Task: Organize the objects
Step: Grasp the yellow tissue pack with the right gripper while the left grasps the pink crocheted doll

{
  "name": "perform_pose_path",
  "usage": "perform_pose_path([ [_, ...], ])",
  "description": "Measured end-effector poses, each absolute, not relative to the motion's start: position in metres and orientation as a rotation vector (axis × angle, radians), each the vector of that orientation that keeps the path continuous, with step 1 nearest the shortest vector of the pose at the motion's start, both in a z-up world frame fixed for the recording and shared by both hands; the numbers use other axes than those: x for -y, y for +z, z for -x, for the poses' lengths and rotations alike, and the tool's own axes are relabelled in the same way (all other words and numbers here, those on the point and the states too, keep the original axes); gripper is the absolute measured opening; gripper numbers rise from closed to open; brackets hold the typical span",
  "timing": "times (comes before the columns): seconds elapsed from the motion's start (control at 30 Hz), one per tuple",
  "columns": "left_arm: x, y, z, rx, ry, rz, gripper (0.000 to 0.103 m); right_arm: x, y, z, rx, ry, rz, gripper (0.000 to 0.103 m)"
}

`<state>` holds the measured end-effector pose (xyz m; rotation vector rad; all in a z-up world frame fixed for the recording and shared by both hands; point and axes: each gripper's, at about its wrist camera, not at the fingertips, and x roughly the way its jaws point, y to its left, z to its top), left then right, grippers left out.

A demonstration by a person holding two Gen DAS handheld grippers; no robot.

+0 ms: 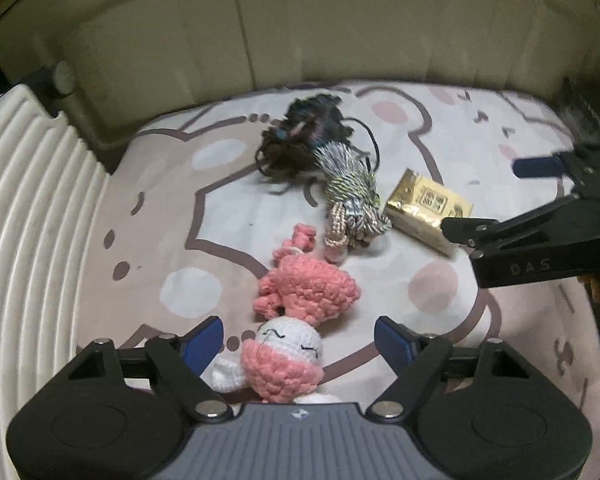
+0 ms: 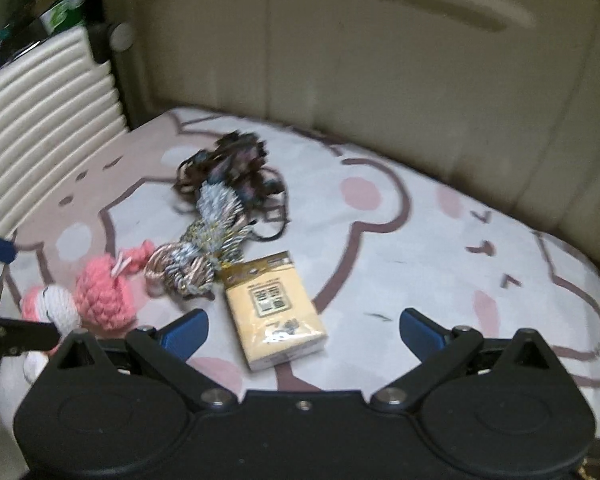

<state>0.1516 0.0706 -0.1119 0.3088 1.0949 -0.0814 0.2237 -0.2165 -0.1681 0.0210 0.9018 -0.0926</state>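
Left gripper [image 1: 298, 344]: you hold it low and level over the printed cloth [image 1: 440, 128], fingers spread wide, nothing gripped
Between its fingers: the crochet doll [image 1: 284, 360], white face and pink collar, lies in the gap; contact with either blue pad can't be told
Pink crochet piece [image 1: 310, 288]: just beyond the doll, touching it
Right gripper [image 2: 302, 330]: your fingers are wide apart, empty, angled down at the cloth
Gold packet [image 2: 274, 312]: flat on the cloth, its near end in the gap between your right fingers, clear of both
Twisted cord bundle [image 2: 198, 260]: just left of the packet
Dark yarn tangle [image 2: 232, 168]: behind the cord bundle, touching it
Ribbed white panel [image 1: 24, 220]: along your left edge
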Motion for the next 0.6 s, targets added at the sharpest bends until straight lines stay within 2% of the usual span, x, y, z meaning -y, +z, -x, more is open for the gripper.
perform_pose_path([
  [0.07,-0.069,-0.118,-0.156,-1.106,-0.081,-0.343,0.081,0.216,-0.174,-0.228,-0.912,-0.049,-0.008,0.101],
  [0.2,-0.072,-0.129,-0.165,-1.144,-0.077,-0.357,0.073,0.216,-0.184,-0.238,-0.931,0.003,0.009,0.091],
  [0.33,-0.078,-0.138,-0.175,-1.169,-0.08,-0.34,0.069,0.217,-0.192,-0.247,-0.946,0.042,-0.005,0.087],
  [0.47,-0.08,-0.147,-0.183,-1.194,-0.092,-0.311,0.065,0.216,-0.2,-0.254,-0.949,0.028,-0.007,0.064],
  [0.6,-0.077,-0.157,-0.187,-1.223,-0.097,-0.33,0.06,0.216,-0.205,-0.256,-0.966,0.015,-0.032,0.06],
])
